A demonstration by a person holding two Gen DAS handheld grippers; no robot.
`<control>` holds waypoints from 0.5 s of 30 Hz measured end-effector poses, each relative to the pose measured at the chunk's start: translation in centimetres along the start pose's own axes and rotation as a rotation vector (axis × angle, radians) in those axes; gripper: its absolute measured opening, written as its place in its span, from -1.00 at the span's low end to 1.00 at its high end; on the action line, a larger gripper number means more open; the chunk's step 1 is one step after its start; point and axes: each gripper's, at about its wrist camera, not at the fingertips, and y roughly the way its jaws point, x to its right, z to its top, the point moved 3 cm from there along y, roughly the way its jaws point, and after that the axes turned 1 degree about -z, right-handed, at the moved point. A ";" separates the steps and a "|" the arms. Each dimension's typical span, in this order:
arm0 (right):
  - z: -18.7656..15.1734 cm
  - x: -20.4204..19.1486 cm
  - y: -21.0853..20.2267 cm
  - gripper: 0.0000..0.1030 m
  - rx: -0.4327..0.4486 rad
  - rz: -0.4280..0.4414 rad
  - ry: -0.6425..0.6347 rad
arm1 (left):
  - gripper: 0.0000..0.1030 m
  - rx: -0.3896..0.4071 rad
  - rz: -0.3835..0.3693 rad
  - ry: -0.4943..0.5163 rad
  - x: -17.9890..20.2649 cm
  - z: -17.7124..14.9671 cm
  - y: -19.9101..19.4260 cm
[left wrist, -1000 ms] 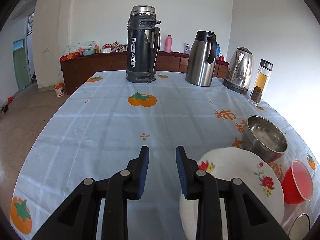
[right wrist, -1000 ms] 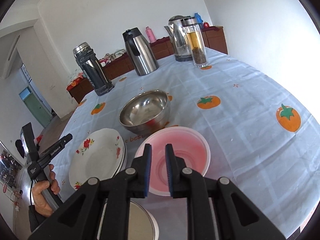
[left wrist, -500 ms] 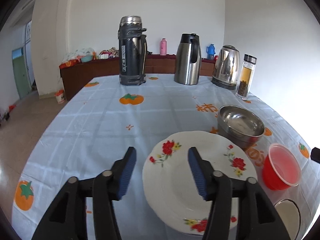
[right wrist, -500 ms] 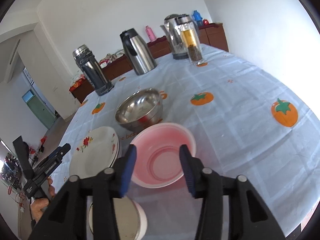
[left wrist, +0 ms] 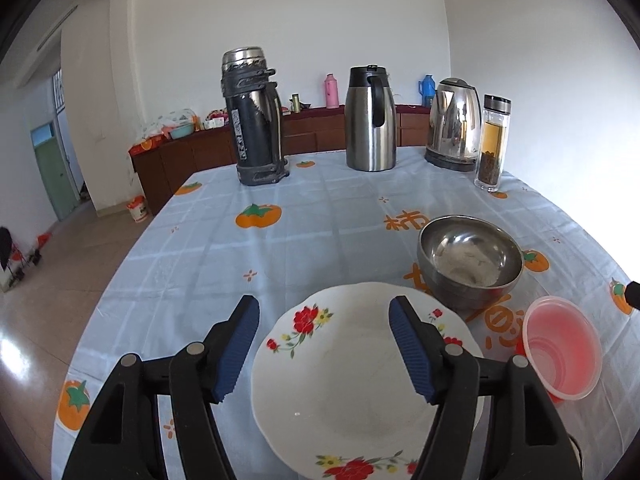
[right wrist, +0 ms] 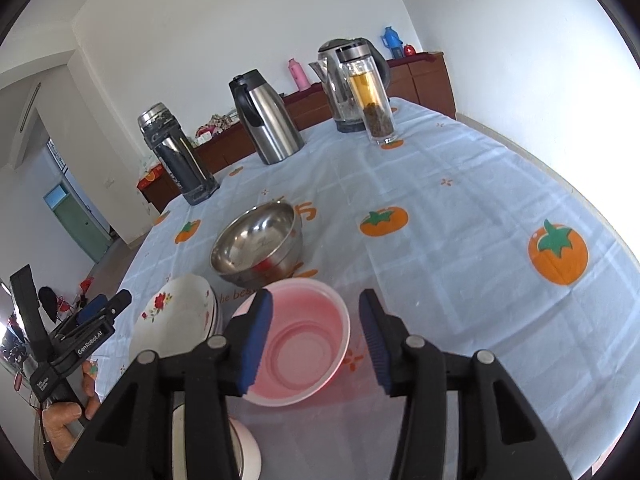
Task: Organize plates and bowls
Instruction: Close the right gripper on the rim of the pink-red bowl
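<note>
A white plate with red flowers (left wrist: 352, 376) lies at the near edge of the table; it looks like a short stack in the right wrist view (right wrist: 176, 316). My left gripper (left wrist: 324, 344) is wide open above it, a finger on each side. A steel bowl (left wrist: 470, 260) stands just behind the plate, also in the right wrist view (right wrist: 258, 242). A pink plastic bowl (left wrist: 560, 354) sits to the right. My right gripper (right wrist: 316, 340) is open, its fingers straddling the pink bowl (right wrist: 304, 340). A white-rimmed dish (right wrist: 244, 452) lies partly hidden under the right gripper.
On the pumpkin-print tablecloth (left wrist: 312, 220) at the far side stand a black thermos (left wrist: 252, 116), a steel jug (left wrist: 370, 118), an electric kettle (left wrist: 454, 124) and a glass tea bottle (left wrist: 492, 144). A wooden sideboard (left wrist: 192, 156) lines the back wall.
Both grippers have opened from nearly shut to wide open. The left one has swung right, over the flowered plate. The right one has come closer over the pink bowl.
</note>
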 end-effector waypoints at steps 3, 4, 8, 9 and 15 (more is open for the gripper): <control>0.7 0.1 0.4 -0.09 0.001 0.001 -0.012 | 0.35 0.003 0.020 0.025 0.7 0.4 0.3; 0.9 0.0 0.5 -0.09 0.002 0.001 -0.015 | 0.35 0.004 0.029 0.034 1.0 0.6 0.4; 2.1 -0.1 1.2 -0.09 0.012 0.009 -0.030 | 0.35 -0.011 0.051 0.060 1.9 1.3 1.4; 2.4 -0.1 1.5 -0.09 0.011 0.011 -0.033 | 0.35 -0.027 0.041 0.057 2.1 1.4 1.8; 4.2 -0.3 3.3 -0.09 -0.011 0.008 -0.056 | 0.35 -0.126 -0.036 0.009 2.4 2.0 3.9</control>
